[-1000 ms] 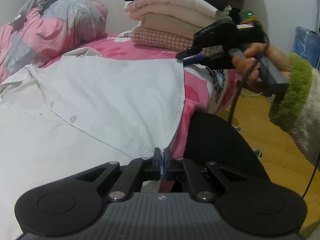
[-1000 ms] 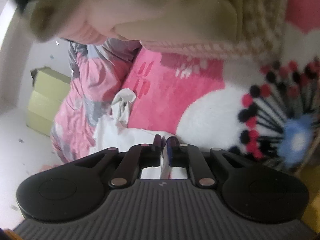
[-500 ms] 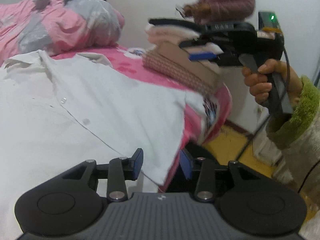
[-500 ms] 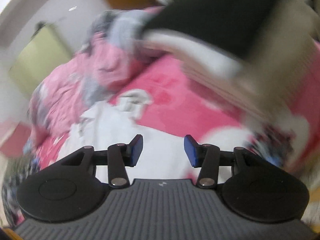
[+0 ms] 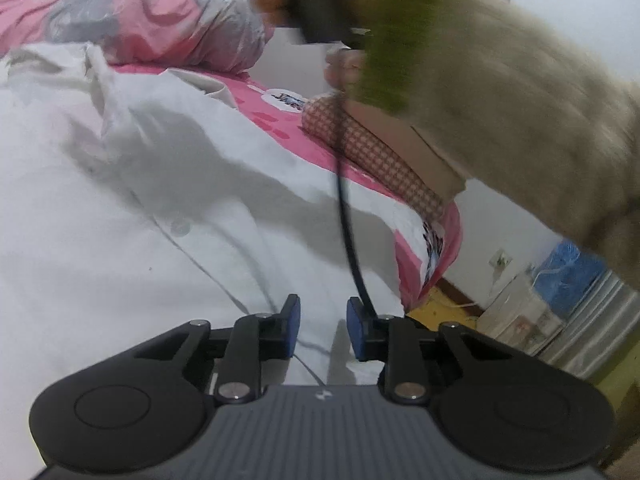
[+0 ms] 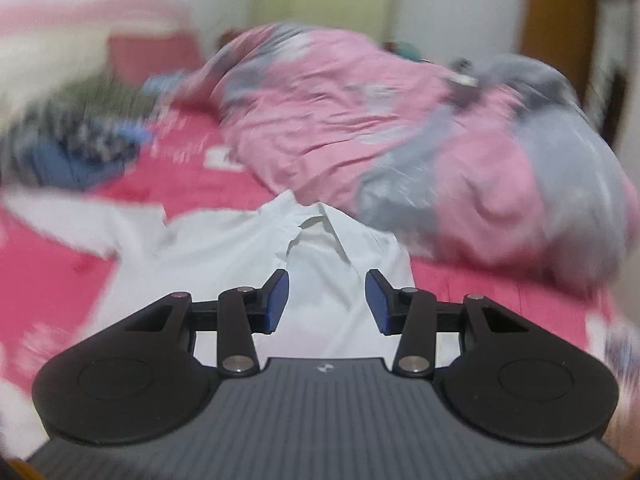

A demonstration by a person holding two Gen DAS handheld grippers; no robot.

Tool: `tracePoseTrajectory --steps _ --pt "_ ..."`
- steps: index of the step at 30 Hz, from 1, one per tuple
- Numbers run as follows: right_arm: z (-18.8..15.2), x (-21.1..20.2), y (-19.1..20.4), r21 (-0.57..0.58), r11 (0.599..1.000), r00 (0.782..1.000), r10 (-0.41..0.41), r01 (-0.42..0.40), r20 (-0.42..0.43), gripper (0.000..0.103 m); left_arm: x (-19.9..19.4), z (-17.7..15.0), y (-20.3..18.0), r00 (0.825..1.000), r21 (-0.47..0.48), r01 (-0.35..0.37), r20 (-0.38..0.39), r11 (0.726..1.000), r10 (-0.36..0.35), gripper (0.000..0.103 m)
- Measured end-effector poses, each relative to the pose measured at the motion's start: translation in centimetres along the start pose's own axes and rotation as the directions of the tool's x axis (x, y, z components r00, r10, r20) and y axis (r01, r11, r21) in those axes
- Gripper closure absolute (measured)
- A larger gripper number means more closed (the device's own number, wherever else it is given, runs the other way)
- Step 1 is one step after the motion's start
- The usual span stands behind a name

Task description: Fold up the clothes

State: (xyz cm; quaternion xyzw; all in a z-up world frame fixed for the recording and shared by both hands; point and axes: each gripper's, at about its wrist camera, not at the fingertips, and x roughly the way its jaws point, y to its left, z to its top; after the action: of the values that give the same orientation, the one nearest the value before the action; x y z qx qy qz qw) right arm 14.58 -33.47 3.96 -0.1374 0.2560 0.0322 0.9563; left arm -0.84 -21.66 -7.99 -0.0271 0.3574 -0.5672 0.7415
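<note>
The white shirt lies spread flat on the bed, collar toward the pink duvet, with the left gripper and right gripper both released above it, so any grasp should pinch an edge cleanly, avoiding wrinkles.

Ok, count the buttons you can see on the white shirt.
1. A single button sits on the placket of the white shirt, ahead of the left tongs. Blur and folds may hide others.
</note>
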Motion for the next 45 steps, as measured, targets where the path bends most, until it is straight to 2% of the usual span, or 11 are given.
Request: tracePoseTrajectory --steps 2,6,11,12,17,21,26,31,37,42,45 --pt "1.9 3.5 0.3 -0.103 0.995 1.0 0.01 -0.012 -0.023 0.063 0.1 -0.1 0.6 1.0 -0.034 0.015 0.005 0.999 -0.014 0.08" --pt "1.6 12.6 -0.2 -0.179 0.984 0.991 -0.037 0.014 -0.125 0.063 0.0 -0.2 1.5 0.999 -0.08 0.047 0.012 0.996 -0.046 0.083" --pt "0.9 18.5 -1.4 -0.171 0.983 0.979 -0.09 0.058 -0.181 0.068 0.0 -0.3 1.7 0.998 -0.091 0.06 0.016 0.994 -0.059 0.083" --pt "0.7 19.1 -1.6 -0.171 0.983 0.977 -0.096 0.063 -0.192 0.069 0.0 -0.3 1.7 0.998 -0.093 0.061 0.017 0.994 -0.06 0.083" --pt "0.3 21.3 -2.8 -0.138 0.987 0.965 -0.11 0.079 -0.237 0.096 0.2 -0.4 1.6 0.998 -0.089 0.064 0.022 0.994 -0.062 0.083" --pt "1.5 19.8 -4.6 -0.022 0.996 0.981 -0.084 0.082 -0.177 0.1 0.2 -0.4 1.7 0.998 -0.086 0.066 0.024 0.994 -0.064 0.083" --pt "3.8 18.1 -7.4 0.157 0.988 0.991 0.022 -0.001 -0.129 0.101 0.3 -0.5 1.8 0.998 -0.084 0.067 0.027 0.994 -0.065 0.083" --pt "6.4 17.8 -10.2 0.37 0.916 0.98 0.191 -0.155 -0.062 0.101 0.7 -0.2 1.9 0.997 -0.08 0.073 0.025 0.994 -0.071 0.083" --pt "8.7 19.0 -11.6 0.544 0.761 0.916 0.398 -0.354 0.039 0.101 0.8 -0.2 2.2 0.996 -0.079 0.084 0.024 0.993 -0.082 0.083" --pt "10.1 20.4 -11.3 0.596 0.666 0.865 0.492 -0.449 0.1 0.101 0.4 -0.5 2.1 0.995 -0.081 0.093 0.024 0.992 -0.092 0.083" --pt "10.5 21.9 -10.8 0.608 0.649 0.853 0.513 -0.458 0.096 0.101 0.3 -0.6 2.1 0.995 -0.081 0.097 0.025 0.992 -0.095 0.083"
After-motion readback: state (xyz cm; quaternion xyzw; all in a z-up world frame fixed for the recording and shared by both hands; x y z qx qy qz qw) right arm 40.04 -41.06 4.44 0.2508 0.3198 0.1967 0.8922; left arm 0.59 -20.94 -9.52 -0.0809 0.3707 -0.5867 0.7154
